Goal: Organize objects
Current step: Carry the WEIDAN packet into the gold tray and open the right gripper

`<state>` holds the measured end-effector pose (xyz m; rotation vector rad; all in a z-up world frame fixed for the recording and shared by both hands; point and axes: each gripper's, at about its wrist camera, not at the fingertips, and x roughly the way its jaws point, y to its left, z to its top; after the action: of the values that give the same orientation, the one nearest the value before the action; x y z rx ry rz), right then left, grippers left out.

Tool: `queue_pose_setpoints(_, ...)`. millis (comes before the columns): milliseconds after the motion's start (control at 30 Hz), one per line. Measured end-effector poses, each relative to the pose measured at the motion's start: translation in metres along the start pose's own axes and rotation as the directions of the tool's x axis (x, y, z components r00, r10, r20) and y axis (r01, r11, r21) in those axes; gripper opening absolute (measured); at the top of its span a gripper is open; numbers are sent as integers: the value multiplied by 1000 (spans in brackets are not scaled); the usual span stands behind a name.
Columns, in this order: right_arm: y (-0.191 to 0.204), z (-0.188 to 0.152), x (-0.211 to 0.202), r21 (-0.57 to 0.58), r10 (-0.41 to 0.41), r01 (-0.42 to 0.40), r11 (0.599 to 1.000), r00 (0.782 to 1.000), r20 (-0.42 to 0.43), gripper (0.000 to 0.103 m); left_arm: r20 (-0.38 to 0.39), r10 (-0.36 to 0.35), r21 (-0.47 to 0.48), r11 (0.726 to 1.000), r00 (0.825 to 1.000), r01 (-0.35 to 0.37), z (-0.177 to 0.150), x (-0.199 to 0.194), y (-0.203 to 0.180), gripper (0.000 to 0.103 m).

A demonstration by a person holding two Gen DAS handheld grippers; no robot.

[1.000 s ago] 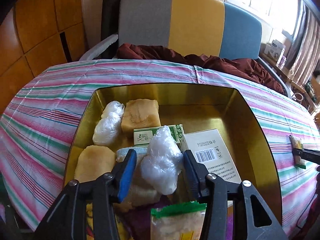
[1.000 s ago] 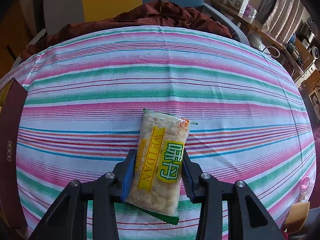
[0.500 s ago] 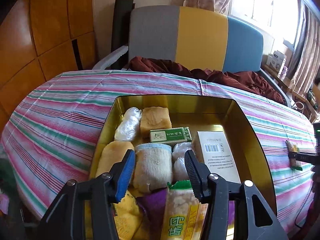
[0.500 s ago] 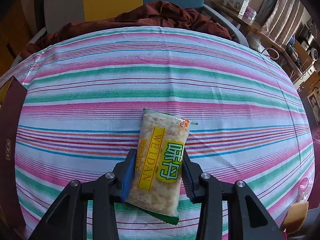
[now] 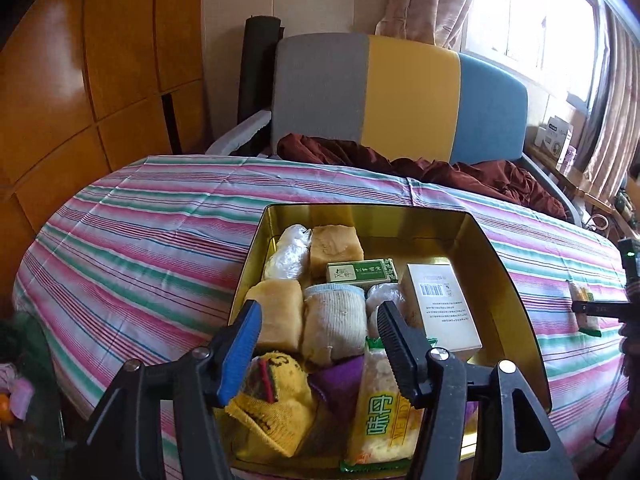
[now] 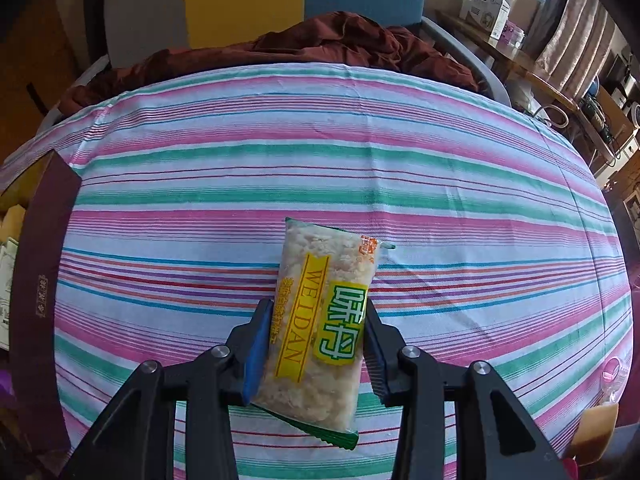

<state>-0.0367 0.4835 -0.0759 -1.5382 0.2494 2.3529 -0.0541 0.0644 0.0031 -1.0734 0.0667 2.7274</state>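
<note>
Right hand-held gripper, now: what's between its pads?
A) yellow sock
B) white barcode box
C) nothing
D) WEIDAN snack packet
D: in the right wrist view the right hand-held gripper is shut on the snack packet, its pads pressing both long sides, over the striped cloth. The white box and yellow sock lie in the gold tin.

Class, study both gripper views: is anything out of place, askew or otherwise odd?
One snack packet lies alone on the striped cloth, outside the gold tin, with the right gripper closed on it. Another packet inside the tin leans askew over the purple cloth. Nothing looks spilled or damaged.
</note>
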Motion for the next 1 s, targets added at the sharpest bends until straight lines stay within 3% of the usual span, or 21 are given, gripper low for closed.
queue_pose_setpoints(233, 72, 4, -43, -109, 152, -144, 984, 986, 72, 42, -5, -6, -31, 999, 1000, 6, -8, -5, 12, 67)
queue_pose_setpoints(300, 100, 5, -61, -154, 216, -200, 968, 972, 92, 42, -2, -5, -40, 999, 1000, 4, -10, -7, 16, 74)
queue_pose_setpoints(500, 191, -7, -93, -292, 389, -351, 890, 918, 80, 42, 9, 6, -78, 997, 1000, -5, -15, -14, 32, 80)
queue_pose_setpoints(667, 243, -13, -78, -321, 430, -402, 858, 903, 19, 42, 15, 22, -95, 995, 1000, -21, -21, -22, 42, 91)
queue_pose_setpoints(767, 257, -12, -66, -292, 413, -394, 872, 911, 5, 43, 22, 32, -92, 995, 999, -29, -23, -26, 44, 103)
queue_pose_setpoints(1000, 264, -15, -64, -283, 408, -389, 877, 913, 8, 50, 7, 41, -85, 996, 999, -40, -23, -23, 40, 103)
